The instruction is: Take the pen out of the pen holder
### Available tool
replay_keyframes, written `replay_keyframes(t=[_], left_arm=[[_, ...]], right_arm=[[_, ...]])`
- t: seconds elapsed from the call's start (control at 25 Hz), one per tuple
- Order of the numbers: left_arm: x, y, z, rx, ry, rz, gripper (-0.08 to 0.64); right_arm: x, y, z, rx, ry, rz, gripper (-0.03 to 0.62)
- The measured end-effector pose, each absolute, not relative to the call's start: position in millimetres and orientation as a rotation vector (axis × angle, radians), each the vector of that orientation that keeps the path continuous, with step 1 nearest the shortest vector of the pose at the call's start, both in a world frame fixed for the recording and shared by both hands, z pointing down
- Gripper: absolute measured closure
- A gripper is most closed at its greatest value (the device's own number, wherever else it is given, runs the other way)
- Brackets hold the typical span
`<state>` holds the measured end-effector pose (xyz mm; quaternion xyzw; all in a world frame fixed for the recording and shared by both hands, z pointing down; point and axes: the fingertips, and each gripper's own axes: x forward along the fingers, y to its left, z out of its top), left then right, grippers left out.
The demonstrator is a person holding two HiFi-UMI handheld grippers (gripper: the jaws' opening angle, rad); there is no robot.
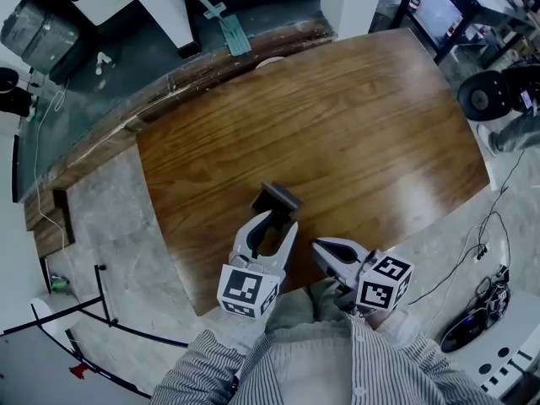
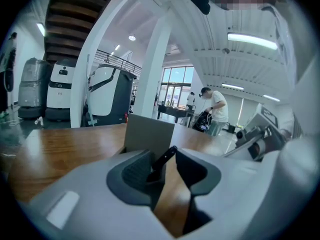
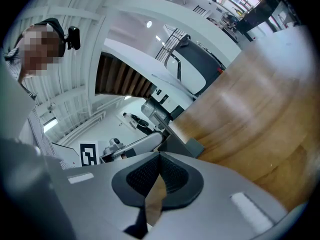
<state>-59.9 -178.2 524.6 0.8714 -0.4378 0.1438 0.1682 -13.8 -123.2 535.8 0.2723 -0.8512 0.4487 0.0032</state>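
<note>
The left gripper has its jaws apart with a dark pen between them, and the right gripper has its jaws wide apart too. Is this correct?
Not entirely. The right gripper view shows the right gripper with its jaws together, nothing between them. The left gripper does have its jaws apart with a dark pen between them.

Head camera looked steeply down on desk. Gripper cameras rode low, close behind own fingers; all three shared pen holder.

We see open table beyond and beside the holder. The left gripper blocks its near side.
</note>
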Motion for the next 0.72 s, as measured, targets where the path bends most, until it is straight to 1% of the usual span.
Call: replay_keyframes(t=[0.08,0.12,0.72], left_arm=[[-60.0,-180.3,524.5,2.467,-1.249,0.394,0.415],[-60.3,-181.6,524.1,2.459,-1.252,0.384,0.439],[-77.0,-196.1,515.3,2.398,-1.342,0.348,0.477]], right_arm=[[-13.6,-124.5,535.5,0.856,-2.665,1.409,0.594],[-13.2,-125.1,535.2,0.858,-2.665,1.409,0.594],[-14.6,-132.3,516.0,0.854,-2.711,1.365,0.594]])
